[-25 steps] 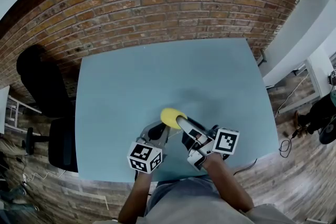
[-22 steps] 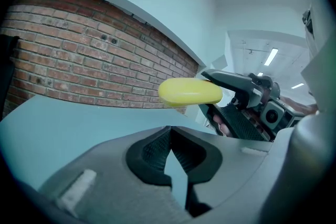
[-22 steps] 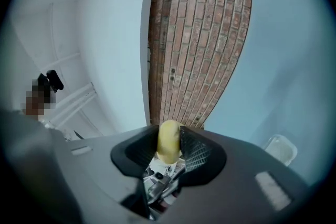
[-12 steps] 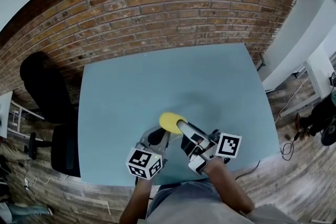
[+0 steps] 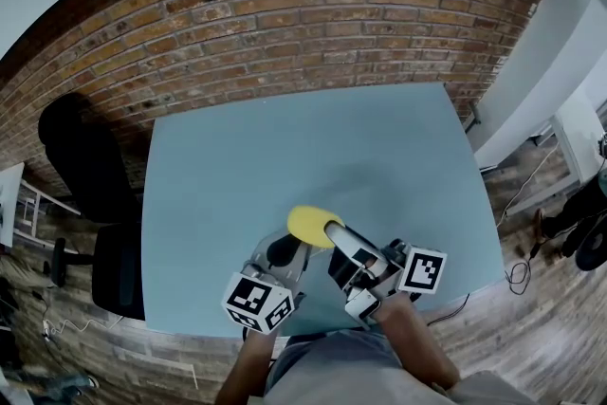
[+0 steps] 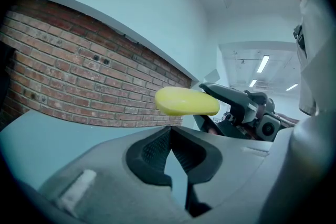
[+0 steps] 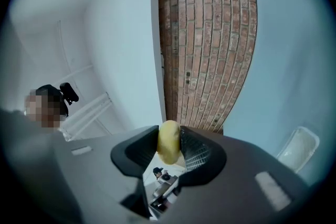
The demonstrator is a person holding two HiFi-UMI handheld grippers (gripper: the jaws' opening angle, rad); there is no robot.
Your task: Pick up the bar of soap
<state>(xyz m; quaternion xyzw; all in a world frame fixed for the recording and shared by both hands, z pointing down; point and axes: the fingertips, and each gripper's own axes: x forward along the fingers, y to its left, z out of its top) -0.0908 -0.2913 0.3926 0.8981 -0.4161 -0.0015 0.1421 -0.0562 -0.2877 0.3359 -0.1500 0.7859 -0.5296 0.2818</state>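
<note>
HEAD VIEW
- Soap: yellow soap (image 5: 309,224) sits over the blue table (image 5: 237,156), at the tip of the right gripper (image 5: 329,229). Appears lifted clear.
- Nearer tool: right gripper has it. Left gripper (image 5: 285,251) is just beside the soap on its near-left, not touching.

LEFT GRIPPER VIEW
- Left gripper (image 6: 169,136): jaws together, nothing between them.
- Soap (image 6: 186,101): ahead of and above the jaws, long axis across the view, sticking out from the right gripper (image 6: 236,107).

RIGHT GRIPPER VIEW
- Right gripper (image 7: 169,150): jaws part-open, clamped on the soap (image 7: 169,136). Soap seen end-on, pads on its broad faces, long axis running fwd along the jaws.
- Pose: rolled on its side; brick wall (image 7: 210,34) runs vertical in the view.

JUDGEMENT
- Pick-up looks achieved w/ the right gripper. Grip is near one end of the soap, so slip is the risk.
</note>
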